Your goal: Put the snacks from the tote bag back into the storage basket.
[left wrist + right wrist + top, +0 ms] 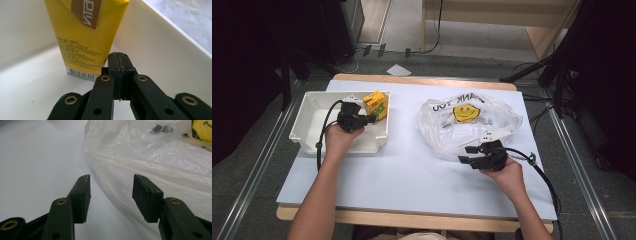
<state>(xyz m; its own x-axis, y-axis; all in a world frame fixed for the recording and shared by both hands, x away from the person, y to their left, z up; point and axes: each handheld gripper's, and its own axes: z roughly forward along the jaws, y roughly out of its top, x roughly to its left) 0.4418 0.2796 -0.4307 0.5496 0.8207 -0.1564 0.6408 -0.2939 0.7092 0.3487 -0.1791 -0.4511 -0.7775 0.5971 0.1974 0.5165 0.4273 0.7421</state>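
A yellow drink carton stands in the far right corner of a white tray. My left gripper is inside the tray, shut with nothing between its jaws. In the left gripper view its tips sit just right of the carton, close to its lower edge and near the tray wall. A clear plastic bag with a yellow smiley print lies at the right of the table. My right gripper is open at the bag's near edge. Its jaws frame the bag's rim, not touching it.
The pale table top lies between tray and bag and in front of both. Cables trail from both grippers. Dark stands and curtains flank the table, and a sheet of paper lies on the floor beyond its far edge.
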